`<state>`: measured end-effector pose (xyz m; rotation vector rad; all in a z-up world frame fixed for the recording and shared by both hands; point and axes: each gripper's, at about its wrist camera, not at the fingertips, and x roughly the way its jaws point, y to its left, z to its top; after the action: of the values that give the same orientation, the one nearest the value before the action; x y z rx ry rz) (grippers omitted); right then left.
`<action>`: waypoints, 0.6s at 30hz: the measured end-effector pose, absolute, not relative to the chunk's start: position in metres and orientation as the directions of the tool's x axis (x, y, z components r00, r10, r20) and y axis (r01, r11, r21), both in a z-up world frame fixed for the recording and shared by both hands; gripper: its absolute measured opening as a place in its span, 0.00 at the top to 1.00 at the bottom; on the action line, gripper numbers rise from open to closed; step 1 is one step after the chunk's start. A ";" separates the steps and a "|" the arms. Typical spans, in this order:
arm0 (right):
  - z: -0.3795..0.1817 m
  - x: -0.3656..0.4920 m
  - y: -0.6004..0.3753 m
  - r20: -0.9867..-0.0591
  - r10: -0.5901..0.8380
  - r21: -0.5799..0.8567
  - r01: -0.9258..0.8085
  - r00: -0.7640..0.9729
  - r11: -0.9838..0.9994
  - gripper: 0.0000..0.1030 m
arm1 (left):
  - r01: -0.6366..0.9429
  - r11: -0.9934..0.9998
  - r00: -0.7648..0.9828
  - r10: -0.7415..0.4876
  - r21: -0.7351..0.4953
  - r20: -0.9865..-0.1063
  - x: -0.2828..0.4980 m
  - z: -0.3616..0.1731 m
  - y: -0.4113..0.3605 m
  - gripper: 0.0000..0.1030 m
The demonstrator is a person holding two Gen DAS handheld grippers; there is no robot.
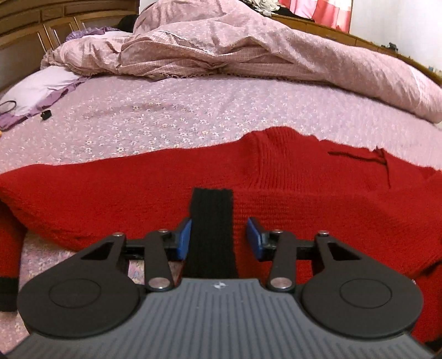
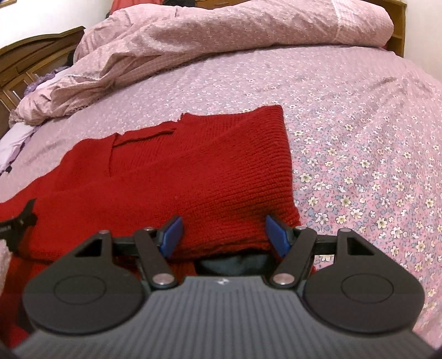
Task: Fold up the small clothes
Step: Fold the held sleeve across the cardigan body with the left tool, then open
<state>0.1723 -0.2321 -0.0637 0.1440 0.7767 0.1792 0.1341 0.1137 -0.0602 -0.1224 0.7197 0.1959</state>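
Your left gripper [image 1: 218, 237] sits nearest the lens, jaws wide apart, blue pads [image 1: 185, 239] either side of a black ribbed cuff [image 1: 212, 229] without pinching it; the cuff lies between them, closer to the left pad. That cuff lies on top of the red knit sweater [image 1: 290, 179], which is spread flat across the near part of the bed. Your right gripper [image 2: 224, 237] is also spread wide, its 2 blue pads [image 2: 172, 237] straddling the sweater's [image 2: 193, 179] near right hem corner; whether the pads touch the knit, can't tell. Something dark shows under that hem, right in front of the gripper body, too hidden to name.

A second black cuff [image 1: 8, 292] shows at the far left edge of the left wrist view, at the end of a red sleeve. A folded sleeve crosses the sweater body diagonally in the right wrist view. The neckline [image 1: 276, 143] points away from you.

The sweater rests on a pink floral bedsheet [image 2: 345, 165]. Beyond it, a rumpled pink duvet [image 1: 221, 49] is heaped along the far side. A lilac pillow [image 1: 36, 91] lies at far left, near a wooden headboard [image 1: 41, 19]. A small black object [image 1: 46, 115] sits on the sheet beside the pillow.
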 end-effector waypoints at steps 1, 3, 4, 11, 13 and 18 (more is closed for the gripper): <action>-0.063 0.172 -0.233 -0.684 0.214 0.193 -0.110 0.697 0.975 0.34 | -0.214 0.976 0.737 0.129 -0.048 -0.663 0.136 -0.060 0.115 0.53; -0.058 0.170 -0.232 -0.694 0.203 0.188 -0.099 0.690 0.977 0.34 | -0.205 0.977 0.736 0.119 -0.052 -0.666 0.141 -0.062 0.117 0.52; -0.054 0.169 -0.232 -0.698 0.192 0.186 -0.085 0.690 0.979 0.34 | -0.203 0.978 0.737 0.116 -0.055 -0.666 0.143 -0.062 0.117 0.52; -0.029 0.168 -0.227 -0.653 0.181 0.165 -0.096 0.736 0.982 0.33 | -0.169 0.986 0.754 0.131 0.002 -0.643 0.145 -0.062 0.108 0.65; -0.032 0.173 -0.226 -0.657 0.175 0.155 -0.096 0.734 0.983 0.33 | -0.166 0.986 0.760 0.139 0.018 -0.635 0.144 -0.061 0.108 0.79; -0.050 0.187 -0.226 -0.696 0.188 0.173 -0.092 0.693 0.981 0.33 | -0.165 0.986 0.781 0.117 -0.021 -0.613 0.140 -0.051 0.117 0.93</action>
<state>0.1873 -0.2264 -0.0502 0.1280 0.7904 0.1569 0.1395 0.1166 -0.0514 -0.0746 0.6566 0.1524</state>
